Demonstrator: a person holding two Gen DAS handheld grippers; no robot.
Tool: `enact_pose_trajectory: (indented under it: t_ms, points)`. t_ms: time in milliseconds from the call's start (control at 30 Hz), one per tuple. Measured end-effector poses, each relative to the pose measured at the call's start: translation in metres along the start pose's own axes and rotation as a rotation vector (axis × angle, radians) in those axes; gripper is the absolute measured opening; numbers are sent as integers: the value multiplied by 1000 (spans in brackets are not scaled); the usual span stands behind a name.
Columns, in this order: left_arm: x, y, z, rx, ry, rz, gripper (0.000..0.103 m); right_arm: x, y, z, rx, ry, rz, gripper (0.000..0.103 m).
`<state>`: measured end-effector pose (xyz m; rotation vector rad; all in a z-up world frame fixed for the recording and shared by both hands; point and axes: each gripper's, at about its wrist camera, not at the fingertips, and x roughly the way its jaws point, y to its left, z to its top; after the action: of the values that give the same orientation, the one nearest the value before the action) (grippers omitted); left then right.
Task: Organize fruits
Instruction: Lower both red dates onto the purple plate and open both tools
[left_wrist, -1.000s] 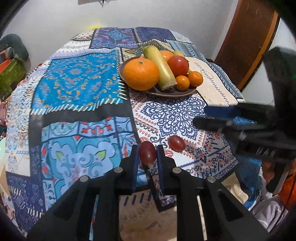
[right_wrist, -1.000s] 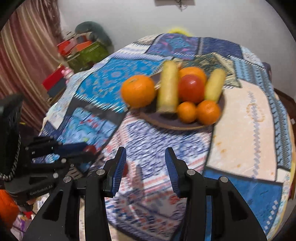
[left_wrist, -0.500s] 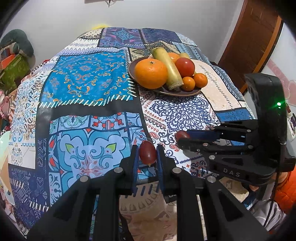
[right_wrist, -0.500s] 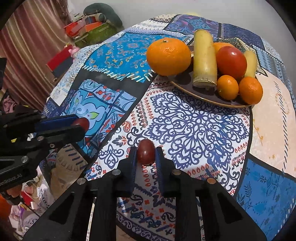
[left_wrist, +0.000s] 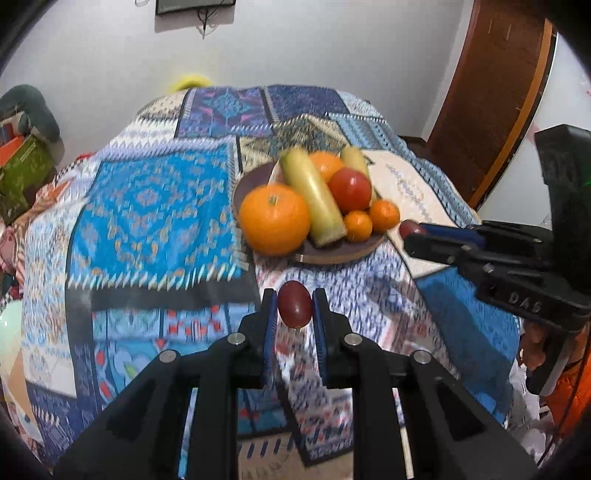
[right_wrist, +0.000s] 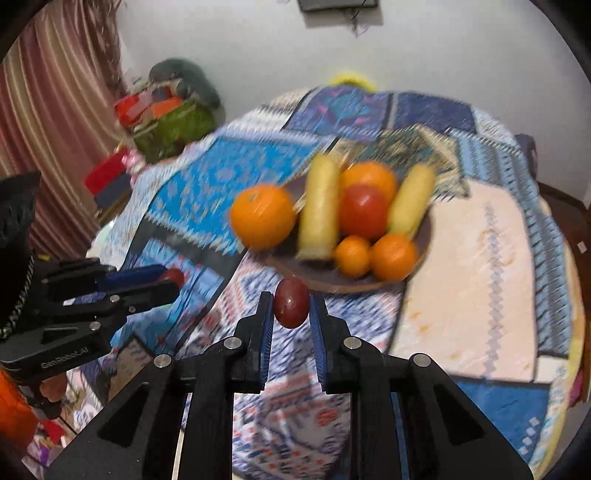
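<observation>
Grapes sit one in each of my tools: my left gripper (left_wrist: 294, 308) has its blue pads pressed against a dark red grape (left_wrist: 294, 304), and my right gripper (right_wrist: 291, 308) pinches a second dark red grape (right_wrist: 291, 302) the same way, both fruits lifted off the cloth. From the left camera I see the right tool's fingertips close to the right edge of the brown plate (left_wrist: 332, 254), its grape showing just beside the rim; from the right camera the held grape overlaps the plate's near rim (right_wrist: 351, 286). The plate is crowded: a large orange (left_wrist: 274, 219) at its left front, a long yellow-green fruit (left_wrist: 314, 199) lying across the middle, a red tomato (left_wrist: 350, 189) behind that, and two small oranges (left_wrist: 358, 225) at the front right, with another orange and a second yellow fruit at the back. I see little bare plate apart from a strip along the left back rim. The patterned tablecloth (left_wrist: 155, 206) offers open room left of the plate and between the plate and my left tool. The table's near edge drops away just beneath both grippers, and the cloth hangs over it. A brown door (left_wrist: 491, 92) stands beyond the table's right side.
</observation>
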<state>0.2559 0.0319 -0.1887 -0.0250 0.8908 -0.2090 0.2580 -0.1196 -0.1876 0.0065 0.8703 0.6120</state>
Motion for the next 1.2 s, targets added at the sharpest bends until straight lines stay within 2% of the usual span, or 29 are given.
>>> enact_pose_trajectory:
  t_ms: [333, 633, 867, 1100, 1167, 1200]
  points:
    - [16, -10, 55, 26, -66, 1, 19, -21, -30, 41, 31, -132, -47, 18]
    - [52, -13, 86, 33, -61, -14, 19, 3, -48, 59, 40, -162, -67, 18]
    - [86, -8, 92, 25, -19, -11, 18, 35, -62, 68, 55, -111, -74, 18]
    - [98, -8, 88, 18, -4, -26, 19, 55, -69, 70, 61, -73, -69, 18]
    - [97, -8, 88, 17, -8, -22, 22, 56, -71, 70, 63, -68, -65, 20]
    - [97, -8, 88, 16, -7, -23, 23, 55, -71, 70, 65, -68, -71, 26]
